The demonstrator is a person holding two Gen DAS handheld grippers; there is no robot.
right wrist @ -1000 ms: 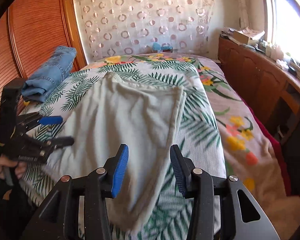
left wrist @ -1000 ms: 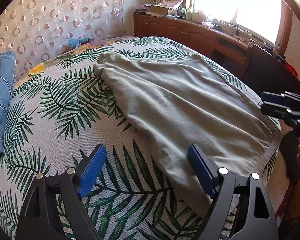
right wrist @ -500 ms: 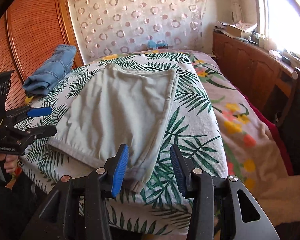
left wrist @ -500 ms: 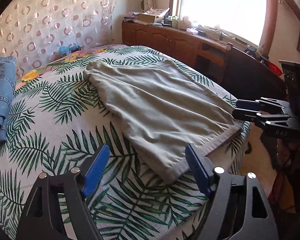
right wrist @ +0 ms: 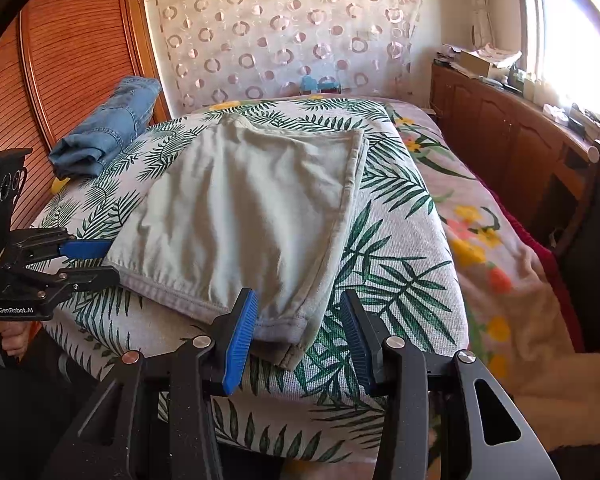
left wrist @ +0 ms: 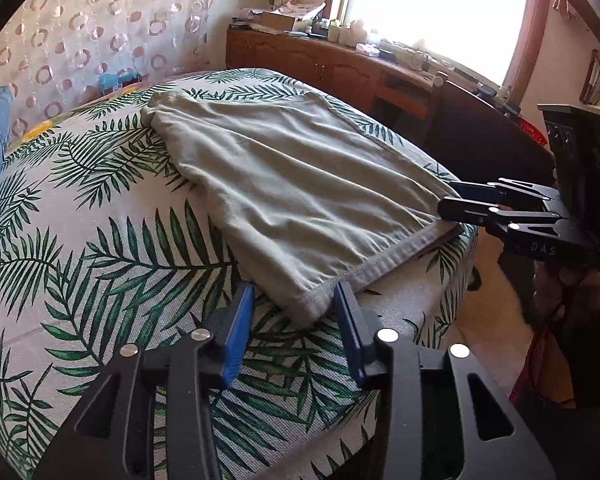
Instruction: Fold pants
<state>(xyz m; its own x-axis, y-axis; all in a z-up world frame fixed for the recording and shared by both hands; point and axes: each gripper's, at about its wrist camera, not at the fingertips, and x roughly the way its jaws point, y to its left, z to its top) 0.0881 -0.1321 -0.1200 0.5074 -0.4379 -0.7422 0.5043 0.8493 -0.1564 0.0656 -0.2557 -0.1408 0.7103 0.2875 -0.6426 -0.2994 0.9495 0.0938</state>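
Both open tools bracket the pants (left wrist: 300,184) near-edge corners.

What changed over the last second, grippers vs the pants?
Both grippers pulled back toward the near edge of the bed. The left gripper and right gripper, both open, now each frame a near corner of the grey pants; nothing gripped yet. The pants' fold and the jeans stayed put.

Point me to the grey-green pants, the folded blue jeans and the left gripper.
Grey-green cotton pants (right wrist: 240,208): right wrist view, middle of the top layer.
Folded blue denim jeans (right wrist: 108,128): right wrist view, centre of the stack.
Left gripper (left wrist: 294,316): left wrist view, midway between its fingertips.
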